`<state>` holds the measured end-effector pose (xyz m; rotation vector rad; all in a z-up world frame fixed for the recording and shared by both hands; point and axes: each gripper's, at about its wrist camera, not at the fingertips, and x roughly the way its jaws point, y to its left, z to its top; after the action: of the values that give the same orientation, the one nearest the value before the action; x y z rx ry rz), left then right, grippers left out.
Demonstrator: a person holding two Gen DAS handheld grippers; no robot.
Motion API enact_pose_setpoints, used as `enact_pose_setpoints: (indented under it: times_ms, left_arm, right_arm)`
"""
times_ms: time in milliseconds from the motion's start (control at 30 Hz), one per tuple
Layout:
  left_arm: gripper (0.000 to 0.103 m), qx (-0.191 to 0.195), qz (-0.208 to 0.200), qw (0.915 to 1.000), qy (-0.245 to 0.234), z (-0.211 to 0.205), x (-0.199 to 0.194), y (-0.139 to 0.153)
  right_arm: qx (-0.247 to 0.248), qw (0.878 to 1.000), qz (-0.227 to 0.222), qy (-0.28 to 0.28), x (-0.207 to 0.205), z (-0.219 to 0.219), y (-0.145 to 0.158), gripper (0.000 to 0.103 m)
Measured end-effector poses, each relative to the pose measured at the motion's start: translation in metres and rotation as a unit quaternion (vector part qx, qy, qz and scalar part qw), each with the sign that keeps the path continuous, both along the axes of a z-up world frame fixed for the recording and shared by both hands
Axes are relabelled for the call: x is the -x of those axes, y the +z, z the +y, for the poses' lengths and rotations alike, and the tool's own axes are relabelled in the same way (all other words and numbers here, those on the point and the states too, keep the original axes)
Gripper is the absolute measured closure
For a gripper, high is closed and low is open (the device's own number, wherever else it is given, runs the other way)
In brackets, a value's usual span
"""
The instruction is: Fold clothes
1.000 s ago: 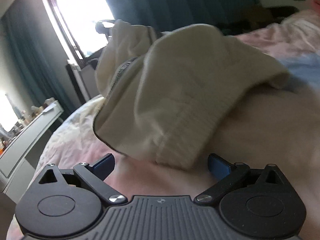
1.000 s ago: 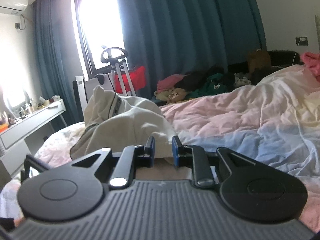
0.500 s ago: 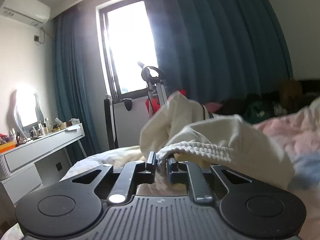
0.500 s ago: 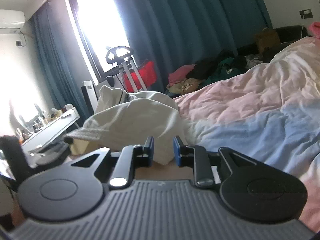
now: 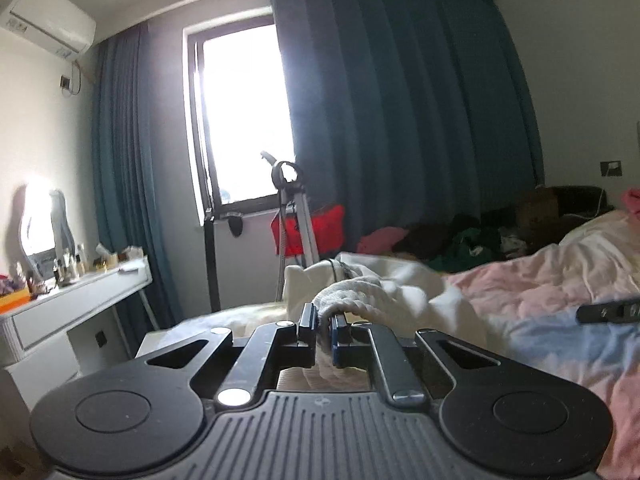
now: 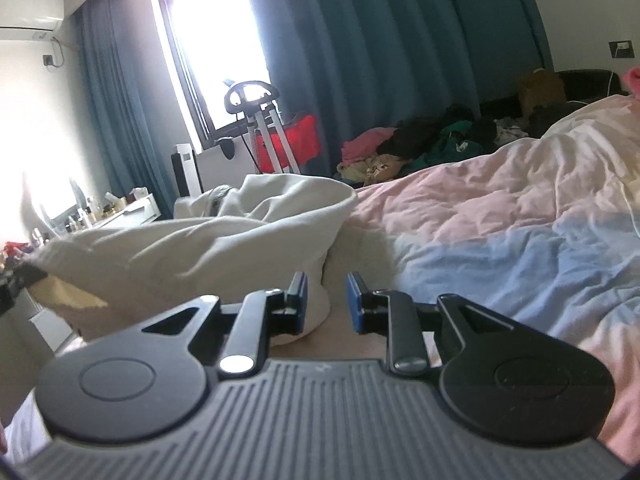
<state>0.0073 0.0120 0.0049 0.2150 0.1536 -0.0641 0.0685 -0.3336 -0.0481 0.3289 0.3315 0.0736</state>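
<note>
Cream garment [image 6: 208, 248] — bunched, ribbed cuff pinched in left claw [image 5: 324, 322].

Left claw [image 5: 324, 330] now clamping, apparently, cuff [image 5: 348, 306].

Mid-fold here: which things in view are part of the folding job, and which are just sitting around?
Job:
cream garment
left gripper, shut on its ribbed hem
right gripper, open beside it

Lying about:
quilt
clothes pile
dressing table
exercise bike
</note>
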Motion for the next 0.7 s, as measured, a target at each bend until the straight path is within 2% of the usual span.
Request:
enact_pose_setpoints:
  times_ms: [100,233,267,300,333,367,400,533,600,700]
  left_arm:
    - [0.095,0.013,0.025,0.9996,0.011,0.019,-0.005,-0.011]
    - [0.095,0.02,0.022,0.9995,0.009,0.039,-0.014,-0.012]
    - [0.095,0.023,0.02,0.9995,0.006,0.043,-0.015,-0.012]
    - [0.095,0.027,0.019,0.9995,0.004,0.048,-0.019,-0.013]
    - [0.095,0.031,0.019,0.9993,0.001,0.052,-0.024,-0.015]
    - [0.095,0.037,0.019,0.9991,0.001,0.057,-0.028,-0.017]
    - [0.095,0.045,0.021,0.9988,0.002,0.061,-0.03,-0.017]
    - [0.095,0.08,0.031,0.9963,0.009,0.079,-0.038,-0.02]
    - [0.095,0.104,0.036,0.9939,0.013,0.087,-0.04,-0.021]
    - [0.095,0.12,0.033,0.992,0.02,0.097,-0.041,-0.02]
  right_arm:
    - [-0.005,1.0,0.012,0.004,0.005,0.005,-0.002,0.077]
    - [-0.019,0.999,0.031,0.011,0.005,0.01,-0.009,0.077]
    - [-0.023,0.999,0.037,0.013,0.003,0.011,-0.012,0.07]
    - [-0.026,0.999,0.043,0.016,0.002,0.012,-0.016,0.051]
    - [-0.032,0.998,0.05,0.018,-0.001,0.013,-0.019,0.04]
    - [-0.037,0.997,0.057,0.02,-0.004,0.013,-0.023,0.02]
    - [-0.046,0.997,0.063,0.022,-0.006,0.014,-0.027,0.014]
    - [-0.063,0.993,0.093,0.017,-0.021,0.018,-0.044,0.016]
    - [-0.049,0.993,0.11,0.013,-0.031,0.024,-0.054,0.016]
    - [-0.014,0.993,0.112,0.036,-0.044,0.041,-0.065,0.016]
